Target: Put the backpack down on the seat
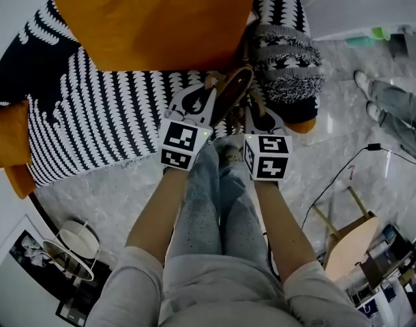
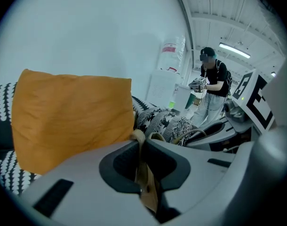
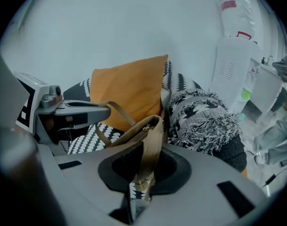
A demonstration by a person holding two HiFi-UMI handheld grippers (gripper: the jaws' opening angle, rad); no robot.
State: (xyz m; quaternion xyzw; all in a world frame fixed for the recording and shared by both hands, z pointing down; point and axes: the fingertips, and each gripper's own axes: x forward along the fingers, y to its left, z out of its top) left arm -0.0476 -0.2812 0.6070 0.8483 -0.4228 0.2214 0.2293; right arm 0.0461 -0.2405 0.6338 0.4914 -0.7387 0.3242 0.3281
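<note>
Backpack (image 1: 232, 94), a tan leather-look bag, hangs from both tongs over the front edge of the seat (image 1: 92, 135). No view shows whether its bottom touches the cover.

The seat is a sofa under a black cover with rows of white shapes. A big orange cushion (image 1: 153, 19) leans at the back of it, directly behind the bag. A second orange cushion (image 1: 7, 148) lies at the sofa's left end. To the right of the bag a grey and black throw with a fringed hem (image 1: 286, 53) is draped over the sofa and hangs down its front. The bag sits in the gap between the big cushion and this throw.

The floor (image 1: 112, 196) is pale marbled tile. A wooden stool (image 1: 348, 244) stands well to the right, with a thin black cable (image 1: 337, 176) running near it. A white water dispenser (image 3: 235, 55) stands beyond the sofa. Another person (image 2: 211, 86) stands far off beside it.

The bag's mouth has a zip along the top edge. Thin tan straps loop off it towards the left tongs.

The left tongs (image 2: 141, 164) are pressed together on a flat tan strap (image 2: 146, 182). The right tongs (image 3: 143, 168) are pinched on a wider tan strap just below the bag's top edge.
</note>
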